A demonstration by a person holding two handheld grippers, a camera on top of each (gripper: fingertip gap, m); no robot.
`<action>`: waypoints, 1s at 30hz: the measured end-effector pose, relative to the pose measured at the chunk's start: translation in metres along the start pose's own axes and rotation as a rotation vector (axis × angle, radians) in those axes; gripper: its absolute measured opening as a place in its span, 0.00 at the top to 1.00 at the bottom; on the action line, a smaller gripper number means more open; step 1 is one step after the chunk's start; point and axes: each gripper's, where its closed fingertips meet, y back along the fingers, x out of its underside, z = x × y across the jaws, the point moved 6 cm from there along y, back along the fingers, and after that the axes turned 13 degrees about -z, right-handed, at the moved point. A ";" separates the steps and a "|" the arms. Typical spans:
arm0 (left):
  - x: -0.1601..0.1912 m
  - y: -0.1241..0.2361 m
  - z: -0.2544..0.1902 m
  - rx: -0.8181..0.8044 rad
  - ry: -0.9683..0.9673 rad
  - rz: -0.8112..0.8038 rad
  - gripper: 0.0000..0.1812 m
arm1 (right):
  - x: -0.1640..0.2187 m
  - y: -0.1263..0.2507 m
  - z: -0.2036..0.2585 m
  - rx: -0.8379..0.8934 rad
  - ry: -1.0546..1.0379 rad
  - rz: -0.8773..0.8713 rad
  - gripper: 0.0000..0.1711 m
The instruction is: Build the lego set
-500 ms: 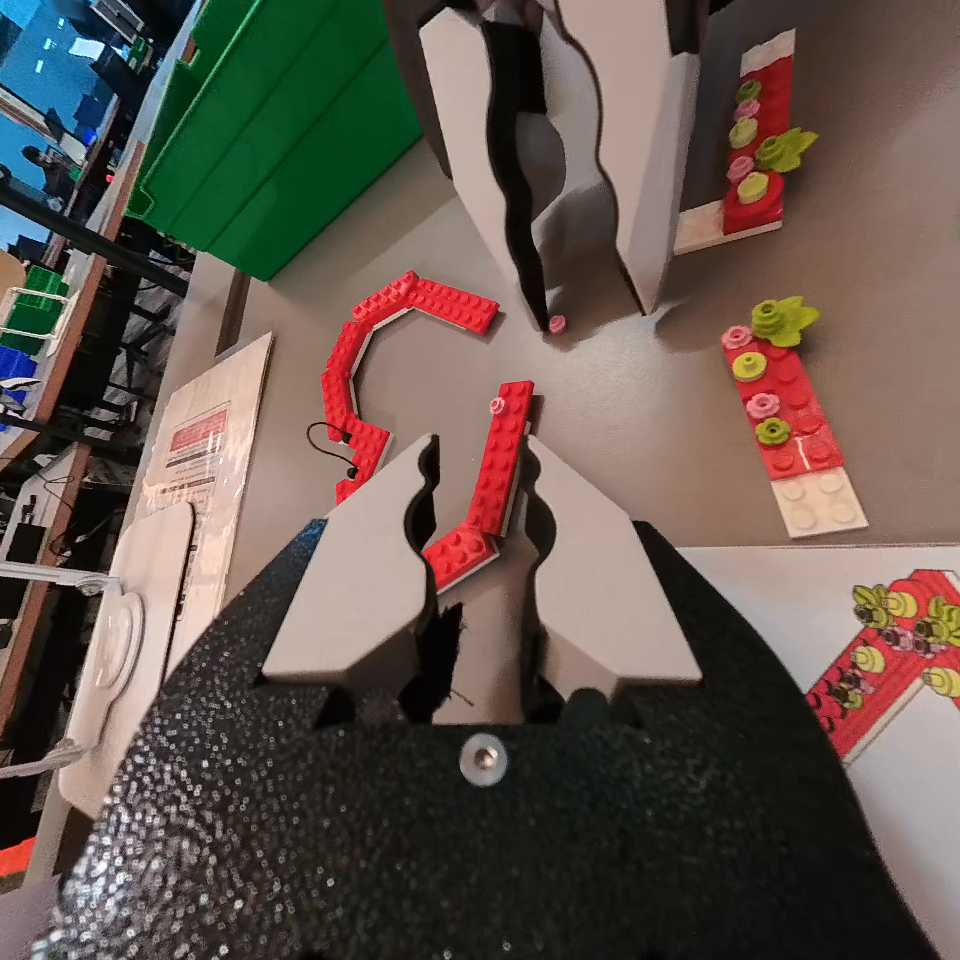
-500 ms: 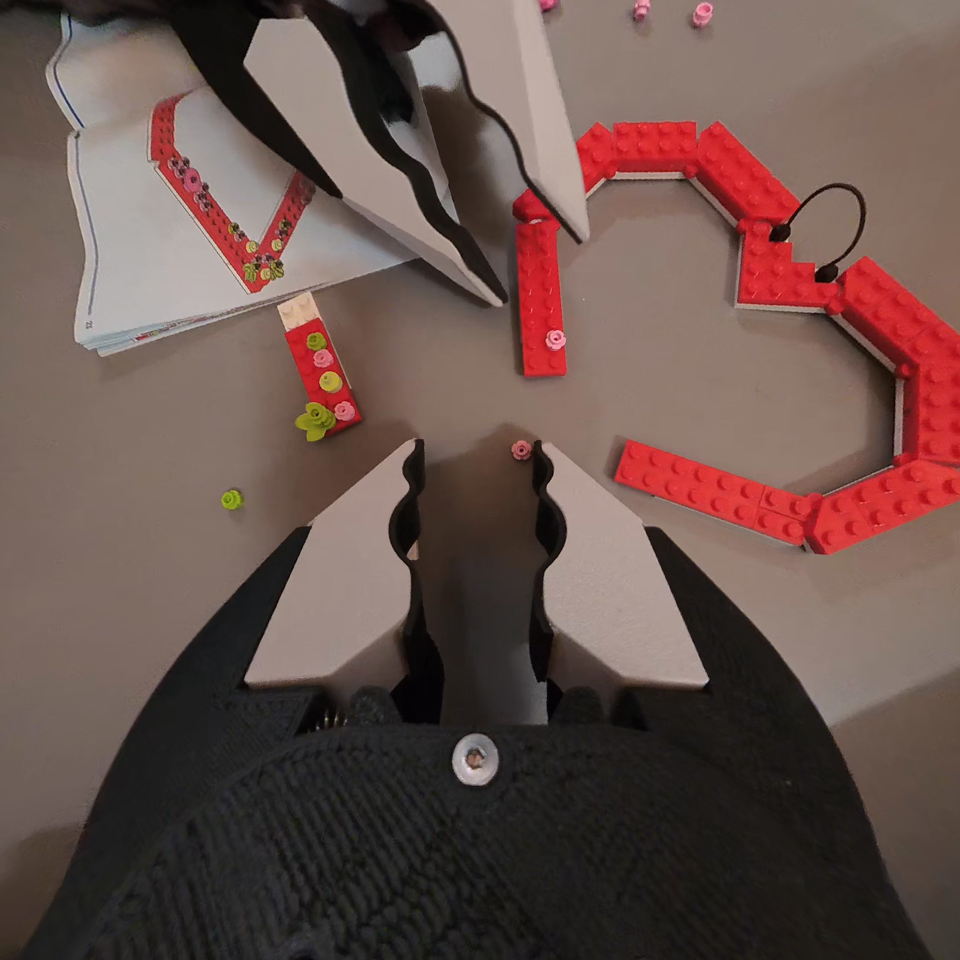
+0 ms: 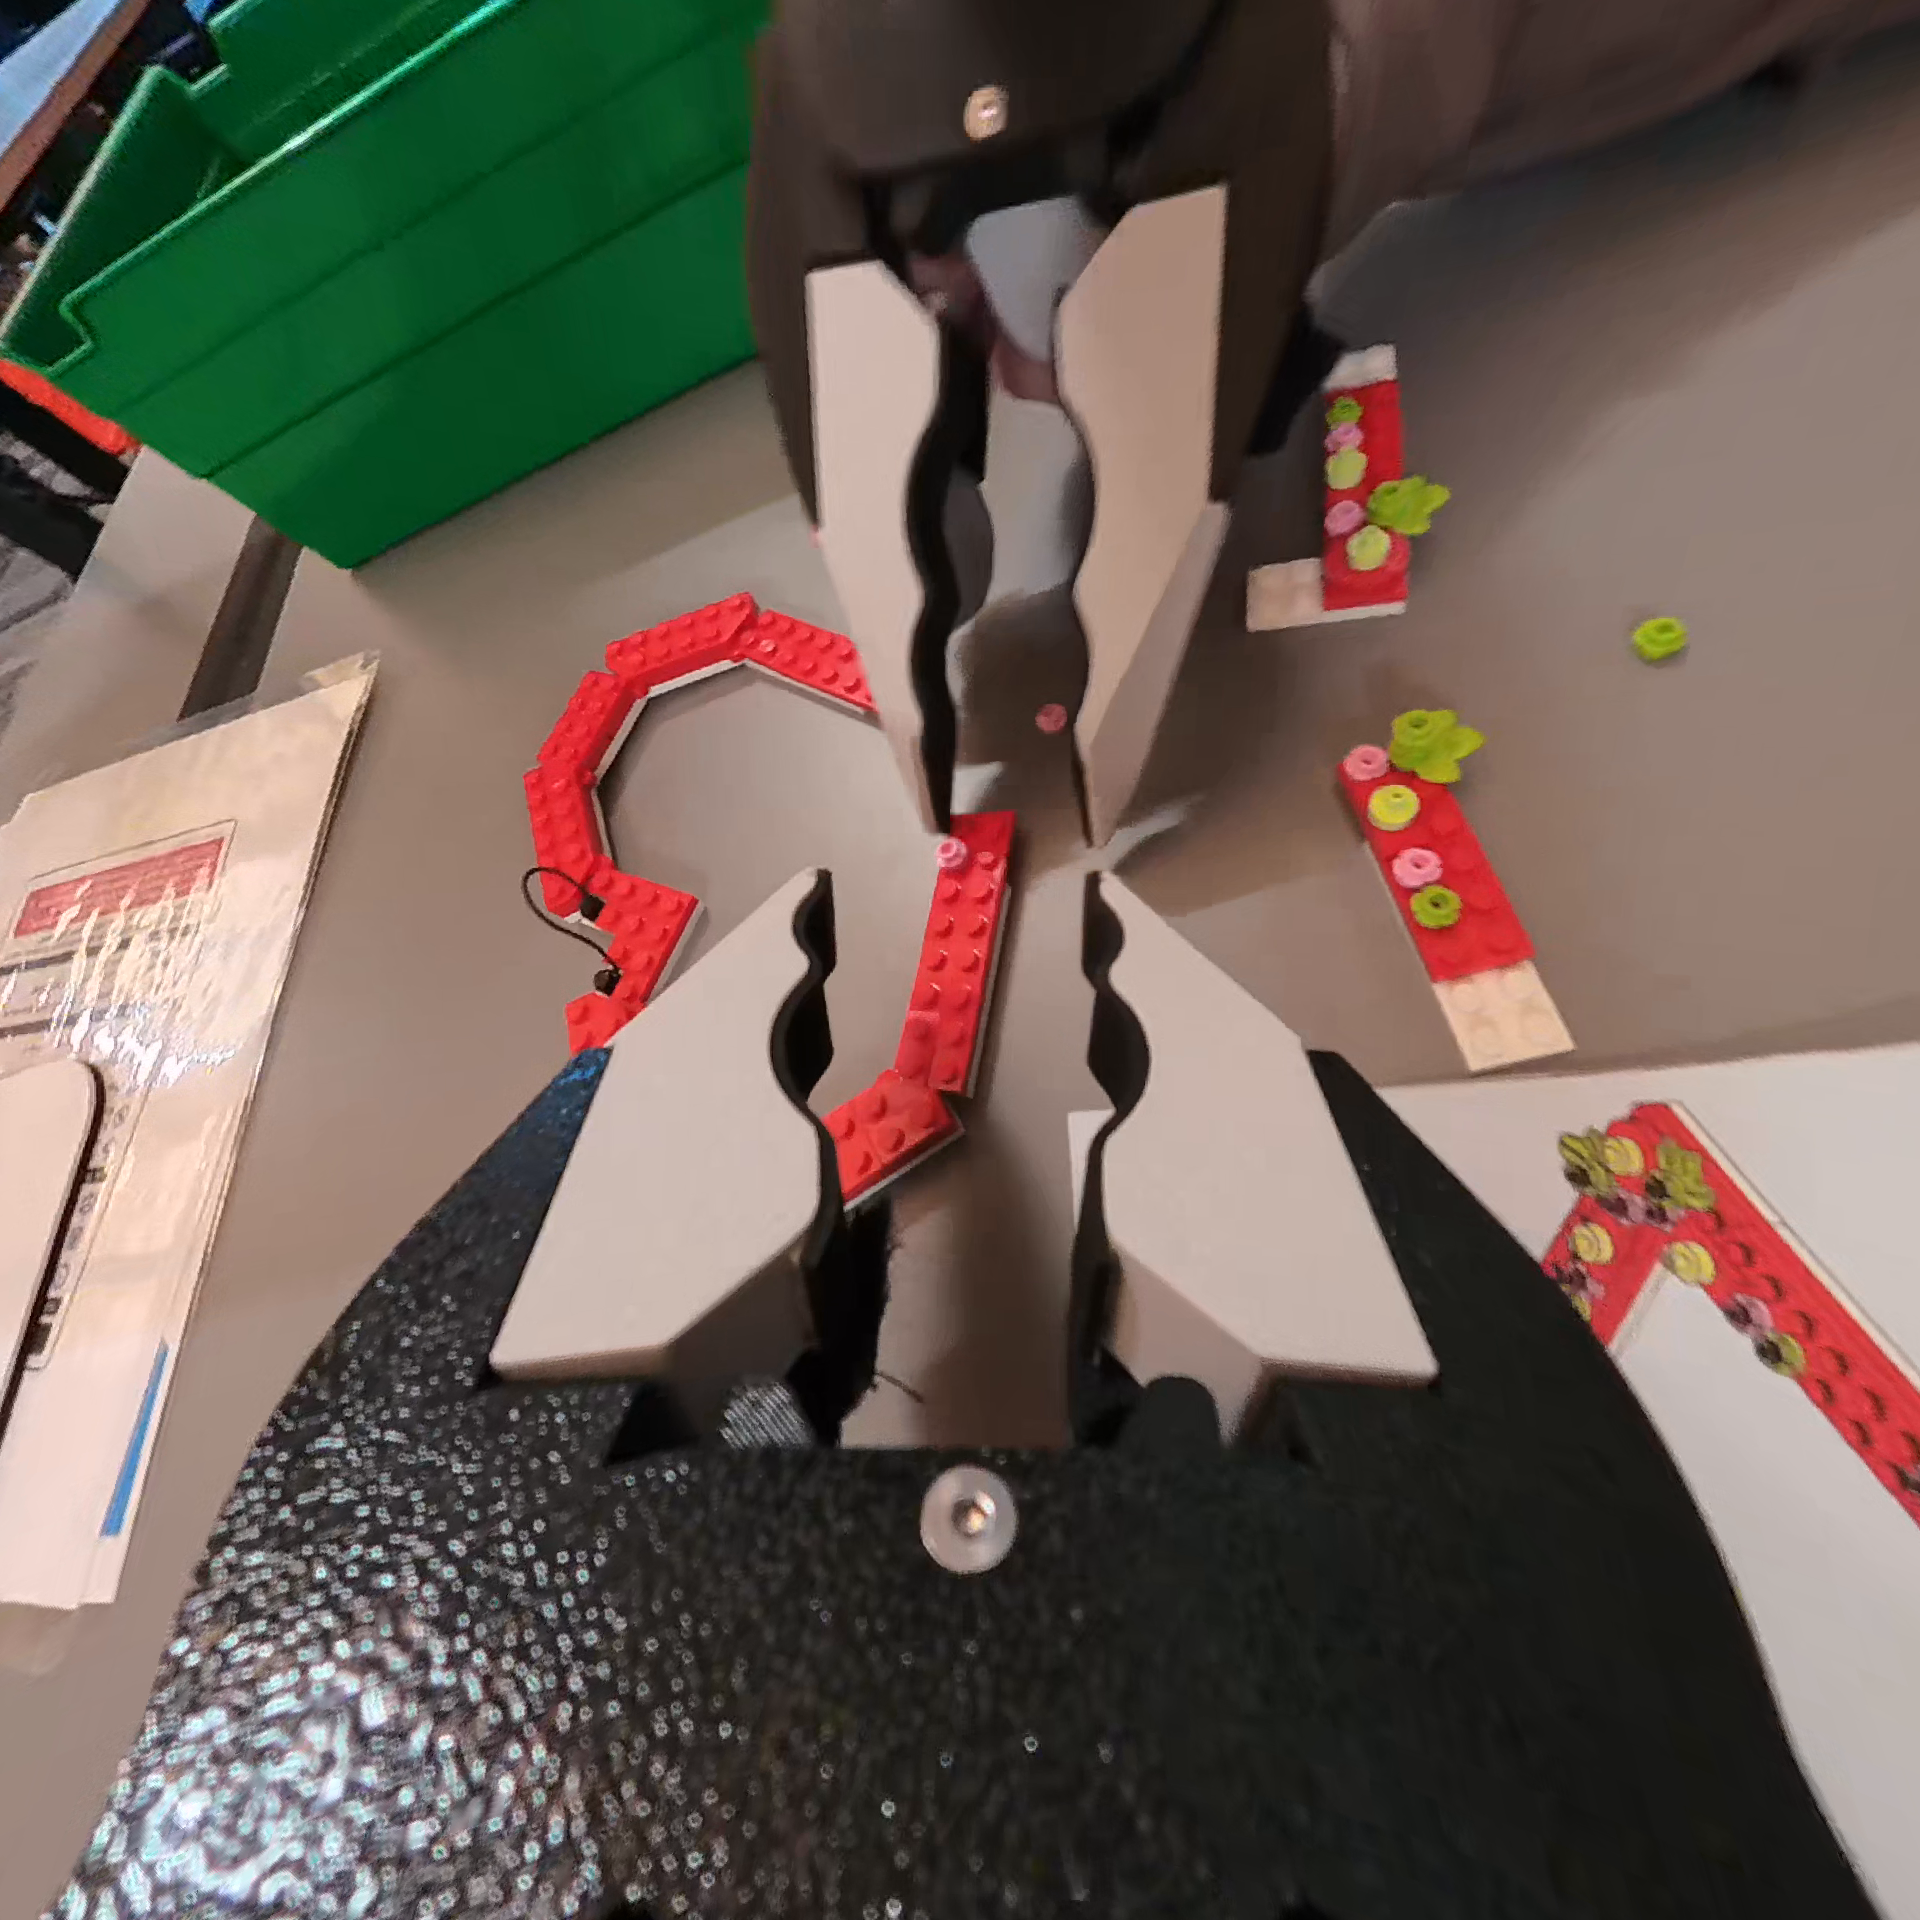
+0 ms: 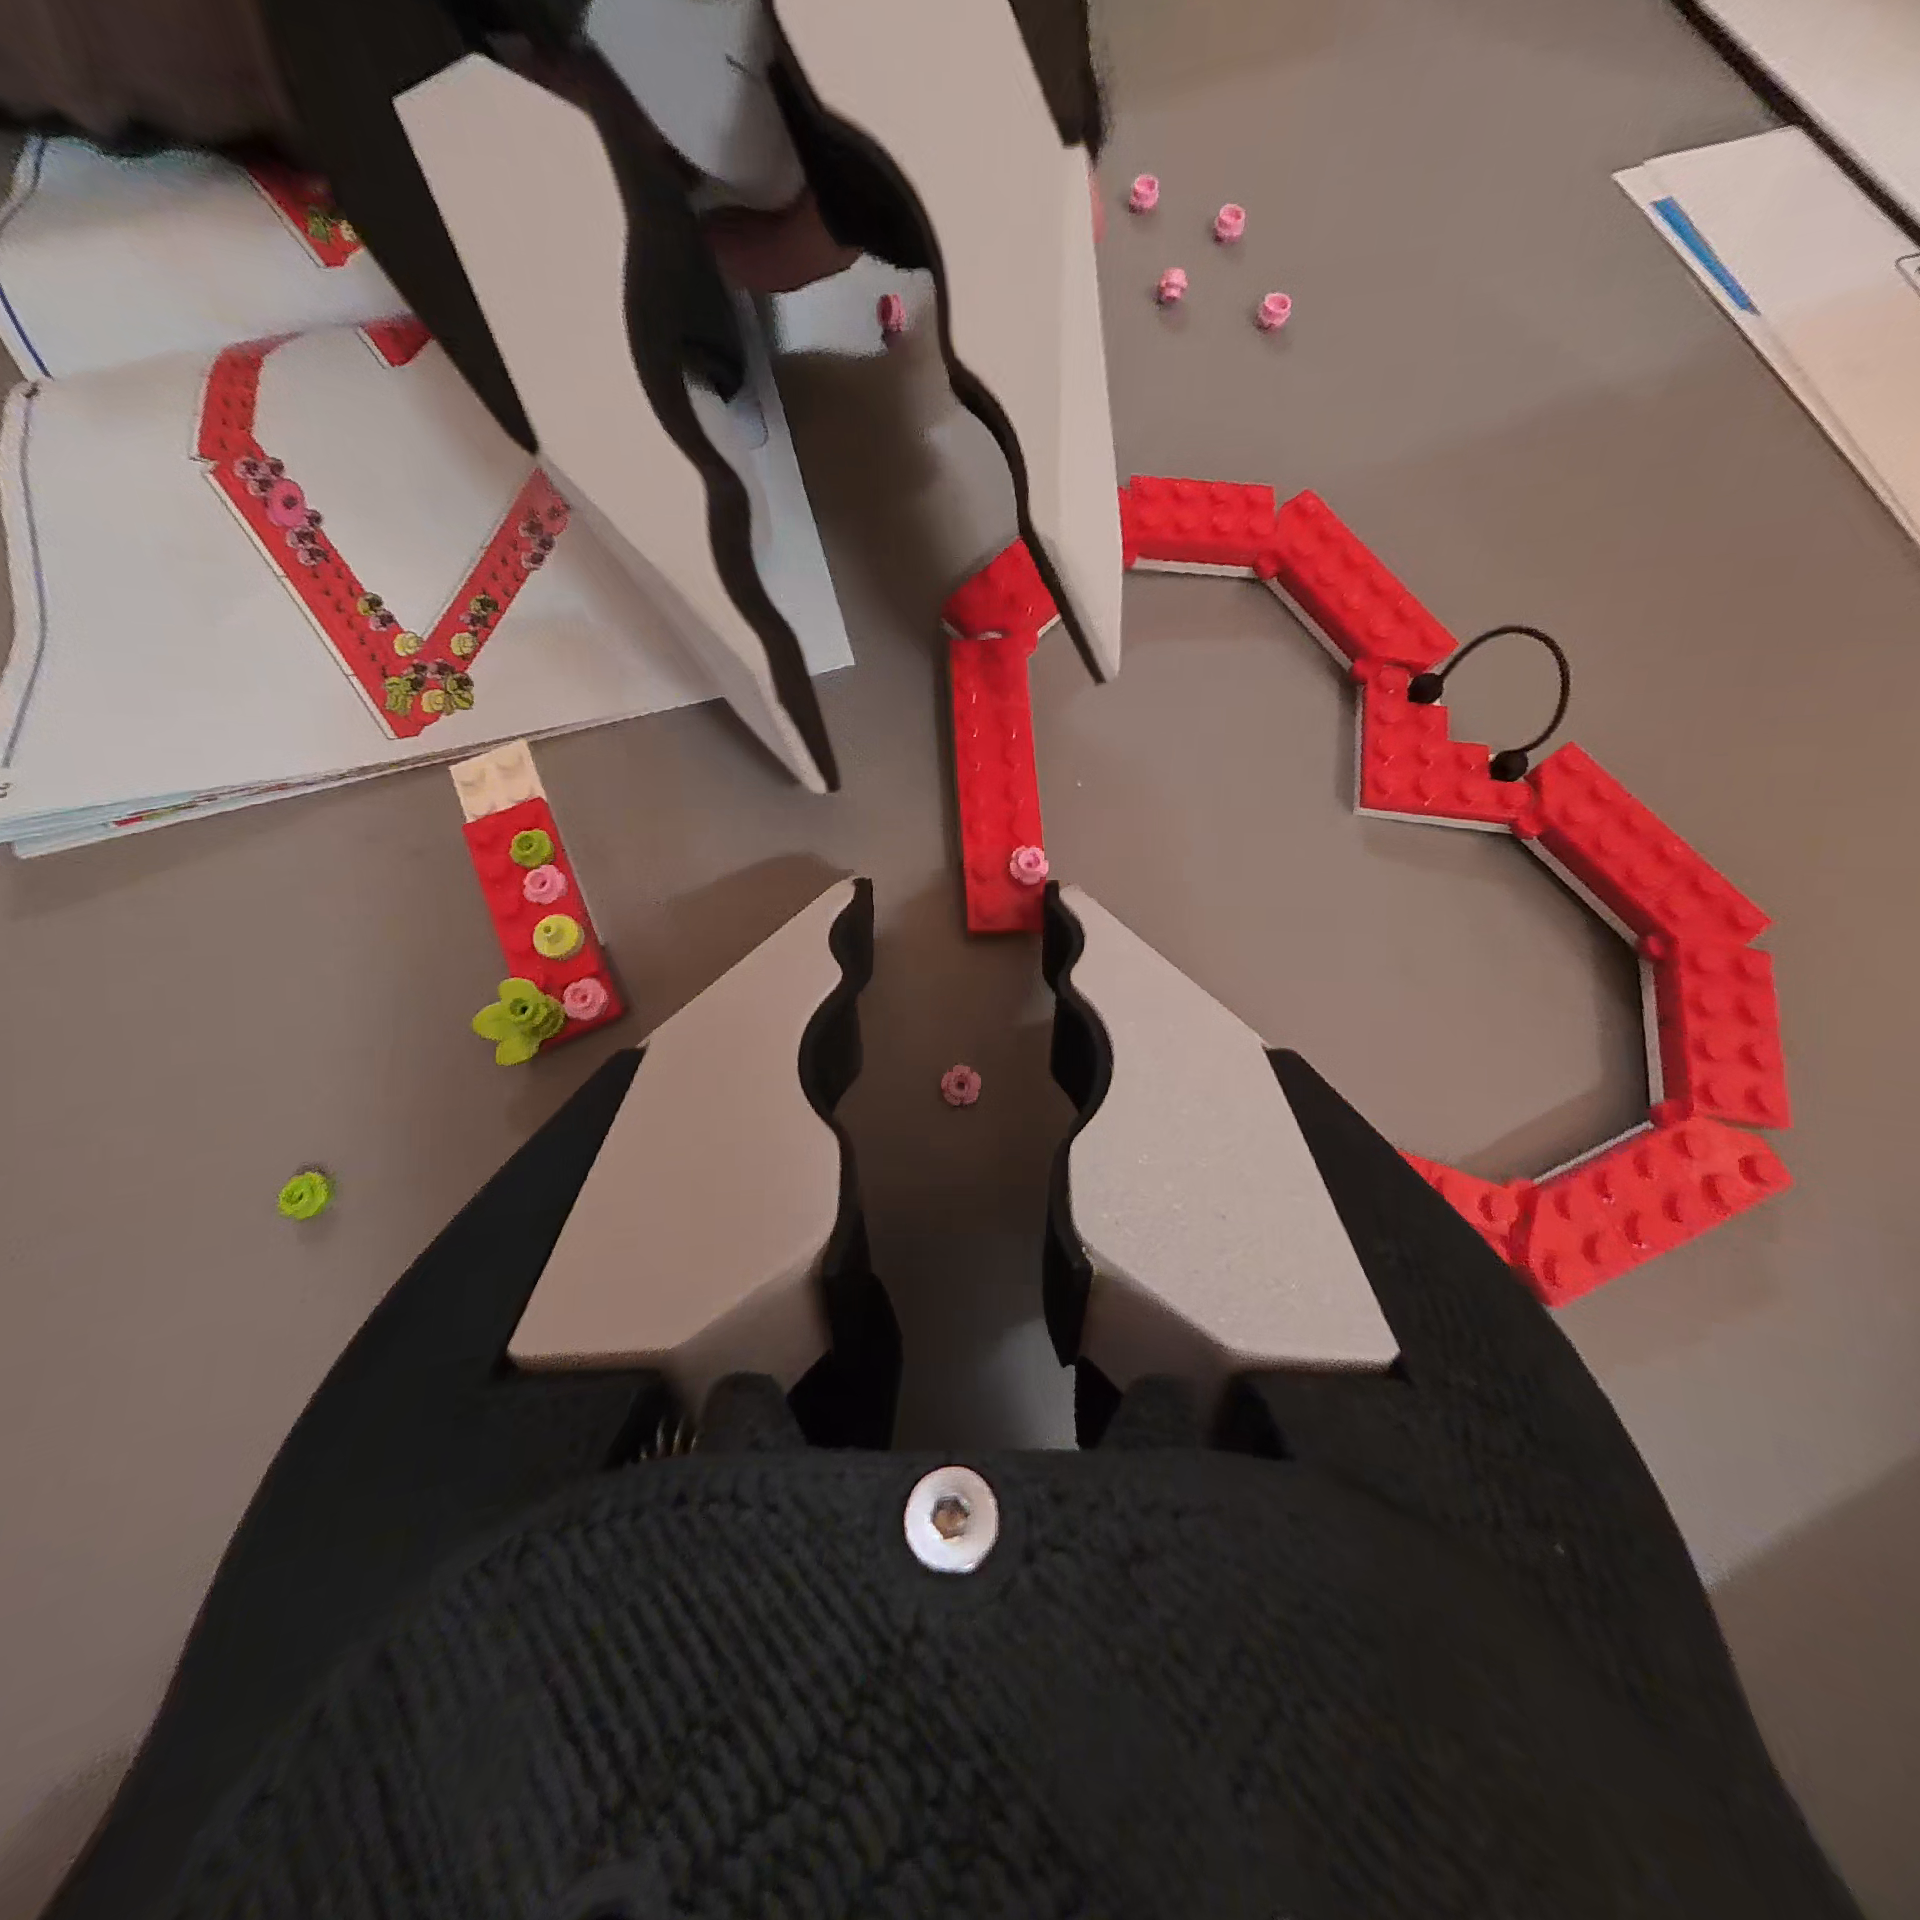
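both grippers hang over a grey table point(image 4: 312, 1091), fingers apart and gripping nothing; the left gripper point(image 3: 956, 883) has its fingers either side of a straight red plate strip point(image 3: 961, 956), which lies on the table between them and carries 1 pink flower stud point(image 3: 950, 854) at its far end; whether the fingers touch the strip i cannot tell; that strip is the loose end of a red heart-shaped chain of plates point(image 4: 1621, 831), with a thin black loop point(image 4: 1507, 665) clipped onto it; the right gripper point(image 4: 951, 894) sits facing the left one, its right fingertip just beside the strip's near end; a single pink flower stud point(image 4: 961, 1085) lies loose on the table between its 2 fingers, touching neither; a short red plate with green and pink flowers point(image 4: 540, 914) lies to the left, a lone lime stud point(image 4: 305, 1195) well apart from it; 4 more pink studs point(image 4: 1226, 220) are scattered beyond; an open instruction booklet point(image 4: 125, 623) rests at the far left; green bins point(image 3: 416, 260) stand at the table edge in the left wrist view.
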 end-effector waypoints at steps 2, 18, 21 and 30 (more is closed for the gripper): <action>0.002 0.000 -0.002 0.006 -0.028 0.018 0.74 | -0.001 -0.004 -0.002 0.011 0.008 0.013 0.84; 0.010 -0.002 -0.007 -0.063 -0.289 0.138 0.78 | 0.000 -0.008 -0.007 0.016 -0.043 0.027 0.83; 0.010 -0.001 -0.007 -0.059 -0.308 0.142 0.78 | 0.000 -0.011 -0.005 0.005 -0.071 0.022 0.89; 0.006 0.002 -0.015 -0.083 -0.615 0.176 0.85 | -0.013 0.001 -0.004 -0.074 -0.219 -0.127 0.92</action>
